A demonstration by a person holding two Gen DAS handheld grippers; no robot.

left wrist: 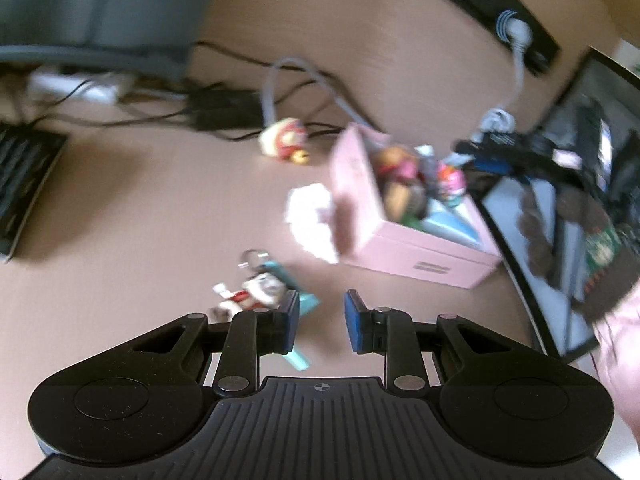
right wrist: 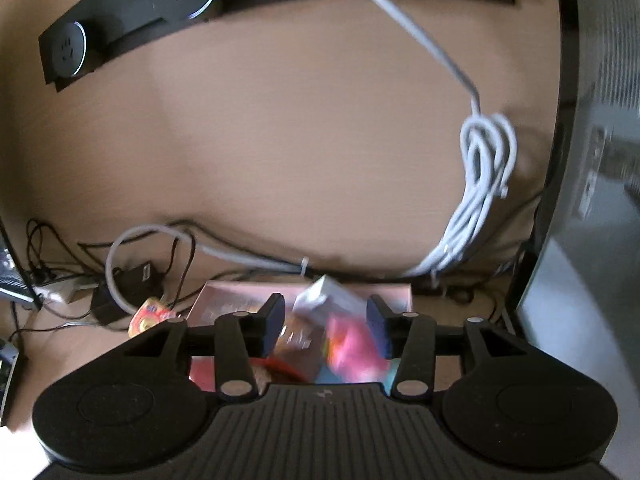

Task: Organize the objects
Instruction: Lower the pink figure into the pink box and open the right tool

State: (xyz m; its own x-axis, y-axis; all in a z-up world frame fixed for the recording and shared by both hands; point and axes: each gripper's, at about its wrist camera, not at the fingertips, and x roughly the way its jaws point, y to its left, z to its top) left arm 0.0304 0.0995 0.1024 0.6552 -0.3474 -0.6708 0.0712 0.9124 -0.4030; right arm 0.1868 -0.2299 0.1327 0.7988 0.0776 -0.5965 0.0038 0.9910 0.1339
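Observation:
A pink box (left wrist: 416, 256) holding several small toys stands on the desk right of centre in the left wrist view. My left gripper (left wrist: 322, 320) is open and empty above the desk, just right of a keychain figure with a teal strap (left wrist: 264, 288). A small red and yellow toy (left wrist: 286, 142) lies farther back. A white crumpled item (left wrist: 308, 220) lies beside the box. My right gripper (right wrist: 326, 324) is open right over the pink box (right wrist: 224, 300); a blurred pink and silver item (right wrist: 340, 332) sits between its fingers, and I cannot tell if it is touched.
A black power strip (right wrist: 132, 20) runs along the back wall. A grey coiled cable (right wrist: 484, 168) hangs at the right. Black cables and an adapter (left wrist: 224, 108) lie at the back of the desk. A keyboard (left wrist: 20, 184) is at the left. A black shelf (left wrist: 560, 220) stands right of the box.

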